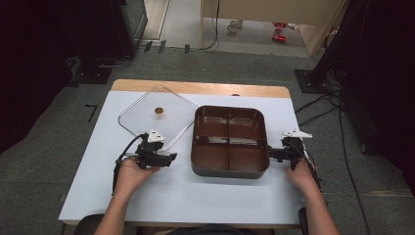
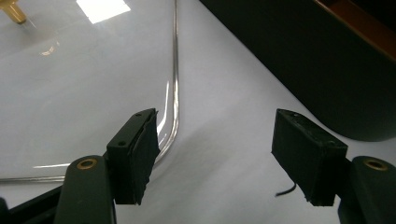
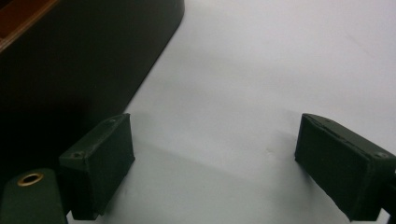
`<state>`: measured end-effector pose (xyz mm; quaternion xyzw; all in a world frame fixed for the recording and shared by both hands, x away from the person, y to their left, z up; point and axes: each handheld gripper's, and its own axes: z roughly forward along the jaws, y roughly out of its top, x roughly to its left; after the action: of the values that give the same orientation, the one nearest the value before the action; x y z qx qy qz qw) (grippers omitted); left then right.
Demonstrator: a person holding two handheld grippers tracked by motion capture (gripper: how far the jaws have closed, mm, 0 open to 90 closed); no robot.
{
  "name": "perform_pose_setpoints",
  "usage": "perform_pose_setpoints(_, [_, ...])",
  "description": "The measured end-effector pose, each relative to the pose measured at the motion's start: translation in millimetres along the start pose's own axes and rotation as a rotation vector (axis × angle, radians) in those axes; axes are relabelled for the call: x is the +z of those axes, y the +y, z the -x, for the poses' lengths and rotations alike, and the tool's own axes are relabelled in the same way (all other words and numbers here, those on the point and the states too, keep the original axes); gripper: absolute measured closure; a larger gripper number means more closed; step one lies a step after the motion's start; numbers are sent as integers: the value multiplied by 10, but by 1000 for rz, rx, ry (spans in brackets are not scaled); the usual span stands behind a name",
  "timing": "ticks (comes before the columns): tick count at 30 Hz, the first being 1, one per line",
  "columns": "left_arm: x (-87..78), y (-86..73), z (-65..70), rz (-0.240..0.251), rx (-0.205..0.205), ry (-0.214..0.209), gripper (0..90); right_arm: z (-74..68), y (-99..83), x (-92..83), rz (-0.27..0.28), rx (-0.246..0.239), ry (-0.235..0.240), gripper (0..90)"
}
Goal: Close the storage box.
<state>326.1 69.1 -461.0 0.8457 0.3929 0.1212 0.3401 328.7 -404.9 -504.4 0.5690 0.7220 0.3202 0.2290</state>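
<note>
Looks like the lidding job hasn't really been started yet. The clear glass lid (image 1: pixel 152 113) is lying flat on the table (image 1: pixel 98 196), just left of the brown divided pot (image 1: pixel 230 142), with its far-right corner close against the pot's wall. The pot is sitting uncovered, all four compartments empty as far as can be seen.

The left gripper (image 2: pixel 215 154) is parked at the lid's near-right corner, jaws spread wide and nothing held; one pad (image 2: pixel 140 149) is right by the lid's rim. The right gripper (image 3: pixel 215 158) is set just beside the pot's right side, also wide open and empty.

Still left, by the look of it: lid grabbed, lifted, set onto the pot.

Plenty of bare table is available near and left. Space gets tight between lid and pot, and the table's right edge isn't far from the right gripper.
</note>
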Motion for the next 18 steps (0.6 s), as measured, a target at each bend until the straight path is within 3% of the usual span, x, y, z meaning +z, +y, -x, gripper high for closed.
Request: perform_pose_setpoints(18, [10, 174, -203, 17, -2, -4, 354, -2, -2, 1, 1, 0, -2, 109])
